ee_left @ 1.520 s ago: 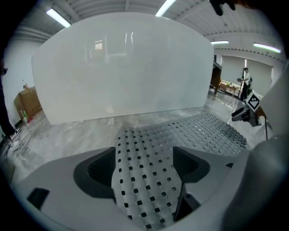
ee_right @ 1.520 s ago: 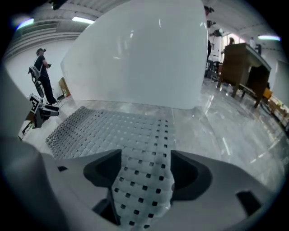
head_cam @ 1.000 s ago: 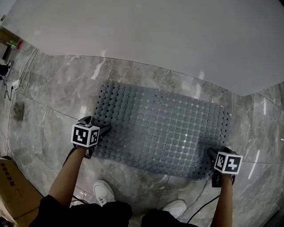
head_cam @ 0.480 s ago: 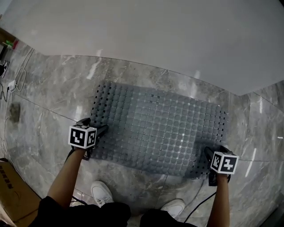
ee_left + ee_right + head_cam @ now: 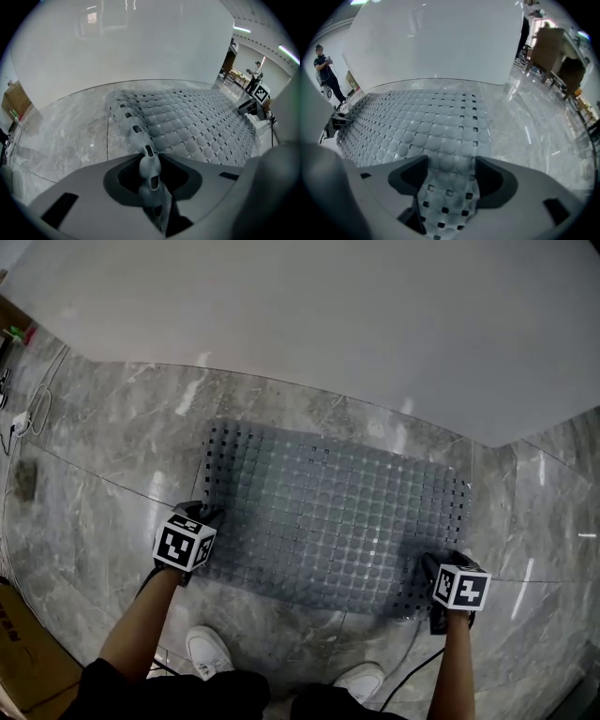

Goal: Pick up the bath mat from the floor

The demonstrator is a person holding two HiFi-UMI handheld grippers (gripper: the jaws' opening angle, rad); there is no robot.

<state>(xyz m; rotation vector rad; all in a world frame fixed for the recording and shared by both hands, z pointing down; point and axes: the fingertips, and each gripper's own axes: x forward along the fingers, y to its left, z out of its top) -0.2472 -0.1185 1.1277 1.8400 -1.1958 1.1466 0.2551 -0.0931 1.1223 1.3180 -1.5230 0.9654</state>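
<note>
A grey bath mat [image 5: 328, 521] with round bumps and square holes lies flat on the marble floor. My left gripper [image 5: 206, 518] is at its near left edge. In the left gripper view the jaws are closing, and the left gripper [image 5: 150, 164] pinches a raised fold of the mat [image 5: 187, 126] edge between them. My right gripper [image 5: 431, 570] is at the mat's near right corner. In the right gripper view the right gripper [image 5: 450, 173] has wide jaws that are closing, and the mat [image 5: 422, 126] lies flat between them, not pressed.
A white wall [image 5: 328, 315] runs just beyond the mat. The person's white shoes [image 5: 206, 648] stand close to the mat's near edge. A cardboard box [image 5: 19, 652] and cables [image 5: 23, 418] lie at the left. A person [image 5: 323, 65] stands far off.
The left gripper's spread fingers have come together on the mat's near left edge. The right gripper has edged further onto the mat's near right corner.
</note>
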